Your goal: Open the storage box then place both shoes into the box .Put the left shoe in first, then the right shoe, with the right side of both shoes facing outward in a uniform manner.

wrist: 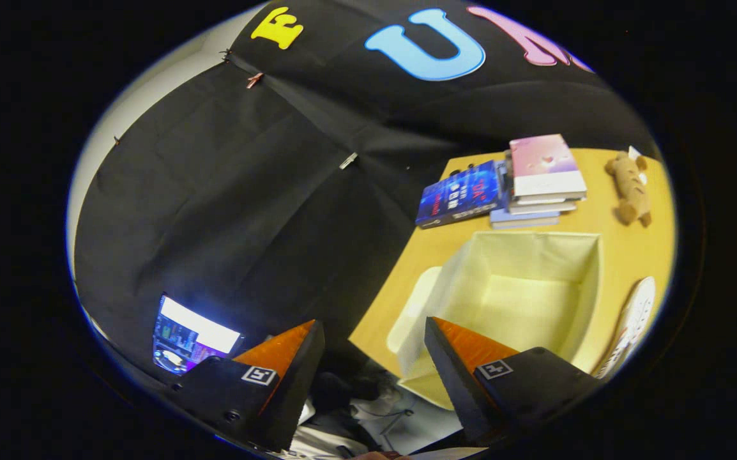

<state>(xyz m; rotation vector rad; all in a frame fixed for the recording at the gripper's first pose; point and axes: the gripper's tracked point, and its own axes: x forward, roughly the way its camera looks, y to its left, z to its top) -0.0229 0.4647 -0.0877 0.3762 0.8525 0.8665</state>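
Note:
A cream fabric storage box (582, 281) stands open on a light wooden table (630, 249), its inside bare. Its lid (410, 316) leans against the box's near-left side at the table edge. A white shoe (630, 322) lies on its side just right of the box, only partly in view. My gripper (373, 348) hovers above the table's near corner, open, with nothing between the fingers. One finger (455, 354) overlaps the box's near wall; the other finger (285, 358) hangs off the table over the black cloth.
Beyond the box lie a blue book (461, 193) and a stack of books (542, 179) with a pink one on top. A brown plush toy (630, 188) rests at the far right. A lit screen (193, 335) glows below the table's left side.

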